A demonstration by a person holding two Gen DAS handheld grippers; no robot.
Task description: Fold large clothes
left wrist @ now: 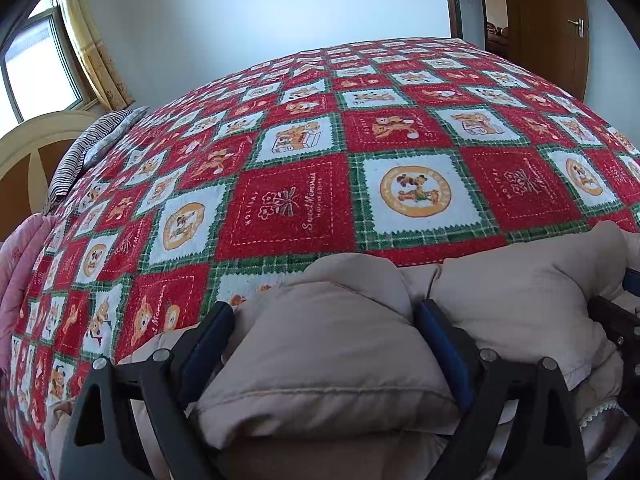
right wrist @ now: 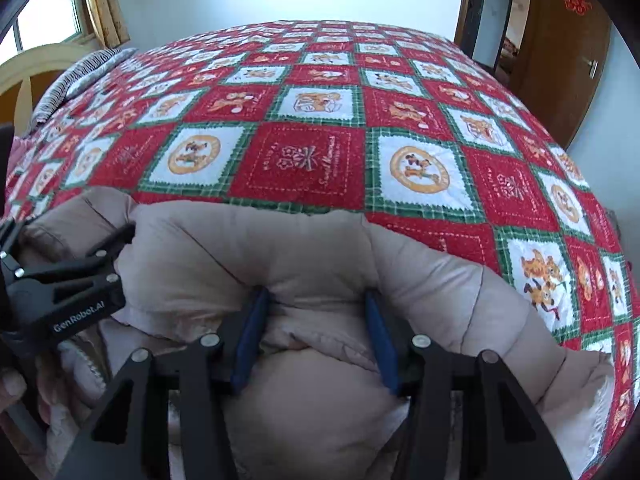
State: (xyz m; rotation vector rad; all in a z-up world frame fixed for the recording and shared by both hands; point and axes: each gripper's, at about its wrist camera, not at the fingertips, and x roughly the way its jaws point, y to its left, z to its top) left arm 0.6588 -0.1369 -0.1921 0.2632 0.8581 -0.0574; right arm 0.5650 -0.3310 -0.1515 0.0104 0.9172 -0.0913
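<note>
Padded beige coat [right wrist: 280, 248] lies bunched at the near edge of the bed, on a red, white and green patchwork quilt [left wrist: 288, 196] that covers the whole mattress.

We hold 2 grippers over the garment. Left gripper [left wrist: 326, 328]: jaws spread wide, with a puffy fold of the coat rising between the blue pads [left wrist: 444, 344]. The pads stand at the 2 sides of that fold; whether they touch it lightly we cannot tell, but they do not squeeze it. Right gripper [right wrist: 316, 336]: jaws about half open, closed in on a thick ridge of the coat. The fabric bulges above and below the blue pads [right wrist: 252, 336] and is creased between them, so we read this as a grip on the coat.

In the right wrist view the left gripper appears at the left edge, just beside the right one, and a fingertip [right wrist: 12, 388] of the person shows beneath it.

Surroundings: a striped pillow [left wrist: 92, 144] lies at the far left corner of the bed, beside a cream headboard [left wrist: 36, 136]. A window with a yellow curtain [left wrist: 92, 52] stands behind it. A brown door [left wrist: 560, 28] stands at the far right.
</note>
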